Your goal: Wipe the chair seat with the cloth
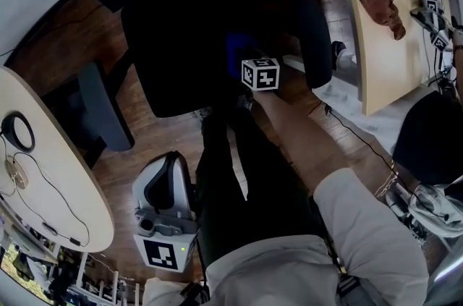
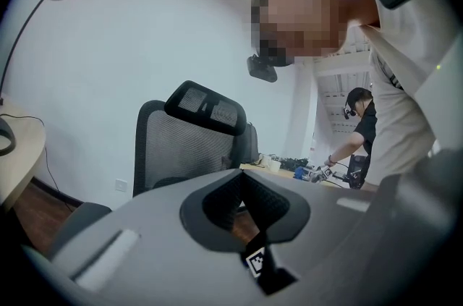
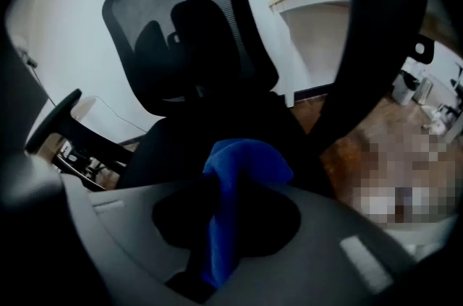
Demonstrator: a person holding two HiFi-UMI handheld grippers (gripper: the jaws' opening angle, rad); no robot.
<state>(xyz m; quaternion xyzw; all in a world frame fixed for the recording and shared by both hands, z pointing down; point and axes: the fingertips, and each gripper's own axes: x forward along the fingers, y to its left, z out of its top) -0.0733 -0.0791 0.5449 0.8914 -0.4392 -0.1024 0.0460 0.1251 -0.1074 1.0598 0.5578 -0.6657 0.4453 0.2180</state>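
Note:
The black chair seat (image 1: 184, 58) fills the upper middle of the head view. My right gripper (image 1: 244, 58) reaches over its right part, shut on a blue cloth (image 1: 237, 45). In the right gripper view the blue cloth (image 3: 242, 174) is bunched between the jaws of the right gripper (image 3: 230, 185), with the dark seat (image 3: 181, 145) and mesh backrest (image 3: 181, 30) beyond. Whether the cloth touches the seat is hard to tell. My left gripper (image 1: 172, 161) is held low by my body, away from the chair, tilted upward. In its own view the left gripper (image 2: 242, 178) is shut and holds nothing.
A black armrest (image 1: 315, 37) runs along the seat's right side. A second grey chair (image 1: 101, 105) stands at the left beside a round table (image 1: 65, 203) with cables. A light desk (image 1: 376, 58) at the right carries a brown object (image 1: 383, 4). Another person (image 2: 362, 131) stands far off.

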